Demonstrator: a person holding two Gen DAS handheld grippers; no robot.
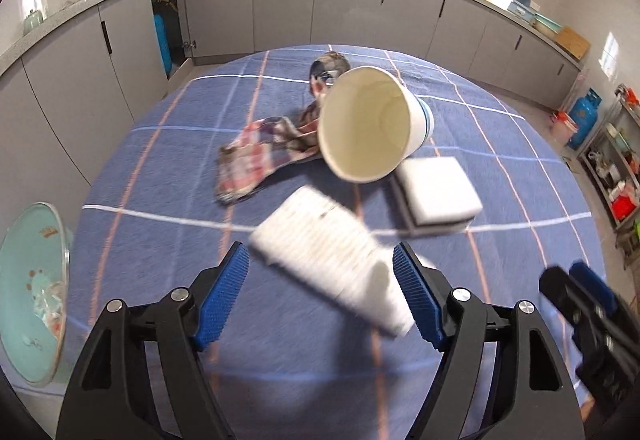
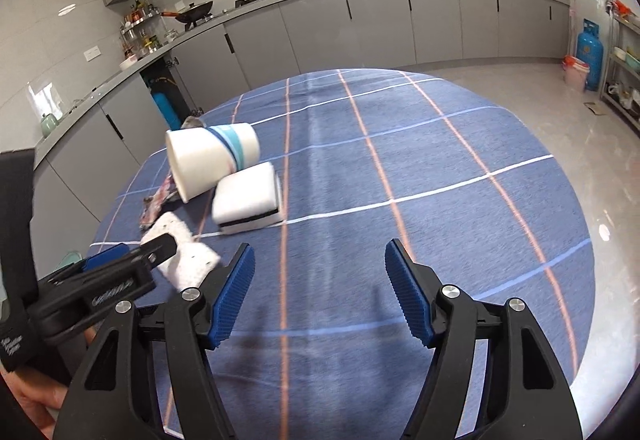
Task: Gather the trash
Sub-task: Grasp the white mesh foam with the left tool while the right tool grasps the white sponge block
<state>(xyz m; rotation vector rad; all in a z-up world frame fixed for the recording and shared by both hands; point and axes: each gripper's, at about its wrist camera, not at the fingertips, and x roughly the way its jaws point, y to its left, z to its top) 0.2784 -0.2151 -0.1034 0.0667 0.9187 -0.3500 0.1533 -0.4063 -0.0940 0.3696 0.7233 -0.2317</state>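
Note:
A white paper cup with blue bands lies on its side on the blue checked tablecloth, also in the right wrist view. A white sponge with a dark layer lies beside it. A crumpled wrapper lies left of the cup. A white crumpled tissue pack sits blurred between the open fingers of my left gripper, which shows at the left of the right wrist view. My right gripper is open and empty over bare cloth.
A pale green bin with trash inside stands at the table's left edge. Grey kitchen cabinets run along the back. A blue gas cylinder and shelves stand at the right.

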